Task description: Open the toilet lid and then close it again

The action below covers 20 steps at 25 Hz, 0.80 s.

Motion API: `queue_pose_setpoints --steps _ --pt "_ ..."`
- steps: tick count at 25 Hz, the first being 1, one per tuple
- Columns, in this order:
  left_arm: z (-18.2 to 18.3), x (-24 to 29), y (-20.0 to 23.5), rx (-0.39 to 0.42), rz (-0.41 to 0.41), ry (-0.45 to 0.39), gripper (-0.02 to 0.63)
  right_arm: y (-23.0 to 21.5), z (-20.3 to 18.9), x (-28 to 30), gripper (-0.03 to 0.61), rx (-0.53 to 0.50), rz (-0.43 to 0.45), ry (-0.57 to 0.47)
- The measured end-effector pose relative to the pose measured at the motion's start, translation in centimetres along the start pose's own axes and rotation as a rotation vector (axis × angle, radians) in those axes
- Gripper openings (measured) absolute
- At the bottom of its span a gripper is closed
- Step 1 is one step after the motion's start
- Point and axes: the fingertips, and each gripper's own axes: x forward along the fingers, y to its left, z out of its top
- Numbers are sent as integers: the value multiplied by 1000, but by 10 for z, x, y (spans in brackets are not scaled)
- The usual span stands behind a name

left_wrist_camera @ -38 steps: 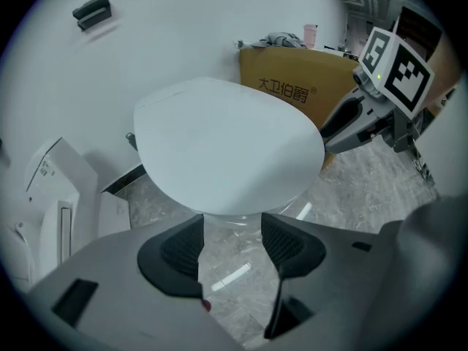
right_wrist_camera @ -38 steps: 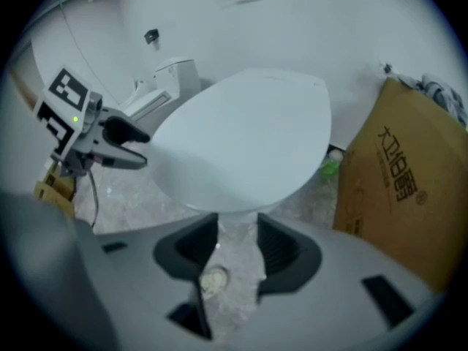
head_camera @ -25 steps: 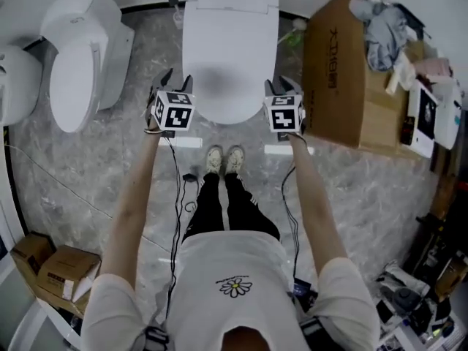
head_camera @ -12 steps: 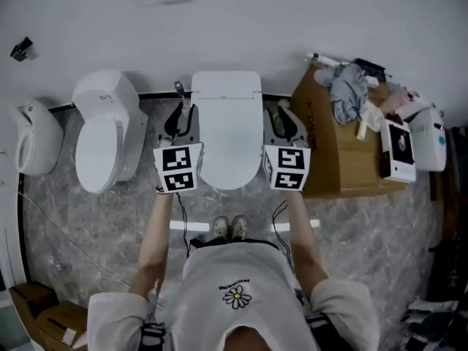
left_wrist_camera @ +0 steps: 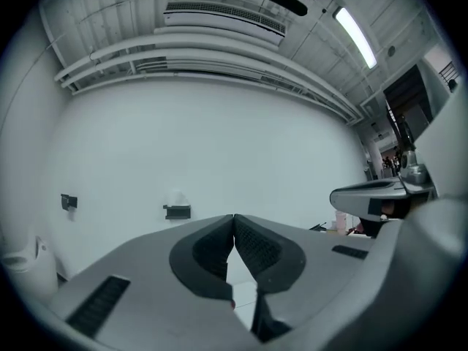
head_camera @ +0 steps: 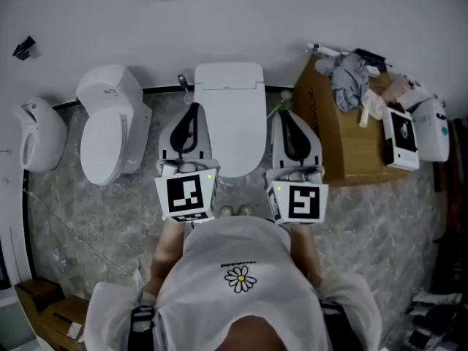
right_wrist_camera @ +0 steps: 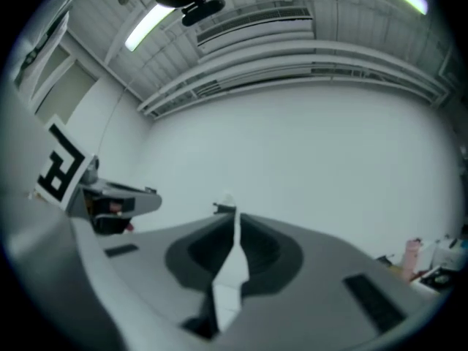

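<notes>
The white toilet (head_camera: pixel 228 115) stands against the wall with its lid down flat. My left gripper (head_camera: pixel 191 108) hangs high over the floor by the toilet's left side, and my right gripper (head_camera: pixel 285 114) over its right side. Neither touches the toilet. Both point level at the bare white wall. In the left gripper view the left gripper (left_wrist_camera: pixel 234 218) has its tips together, empty. The right gripper (right_wrist_camera: pixel 236 214) shows only a hairline slit, also empty. Both pairs of jaws have just been closing with nothing between them.
A second white toilet (head_camera: pixel 110 126) and a white wall fixture (head_camera: pixel 36 134) stand to the left. A tall cardboard box (head_camera: pixel 329 141) with clothes and bottles on top stands to the right. Small boxes (head_camera: pixel 44 309) lie at the lower left. A black bracket (left_wrist_camera: pixel 177 211) is on the wall.
Both grippers have risen from beside the front of the toilet lid up toward the head camera and tilted level. Their jaws have closed. The person has straightened up.
</notes>
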Motion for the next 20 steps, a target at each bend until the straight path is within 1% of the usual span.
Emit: queue_pose_setpoints --steps 2,4,7,9,14,20 --pt "-6 -6 -3 11 7 11 25 10 2 -7 44 -3 10 -8" --pt "-12 -10 -1 -3 21 26 25 20 0 -10 44 -4 26 -13" --pt "-11 -13 2 4 24 19 25 29 -5 -13 43 0 35 -1" --pt "-7 -13 4 17 27 9 24 29 -4 -12 41 9 37 -2" --pt "0 -18 5 8 31 -12 25 26 -7 -11 34 -5 27 20" --pt "1 -25 1 9 37 -5 25 24 -9 -17 34 -3 17 24"
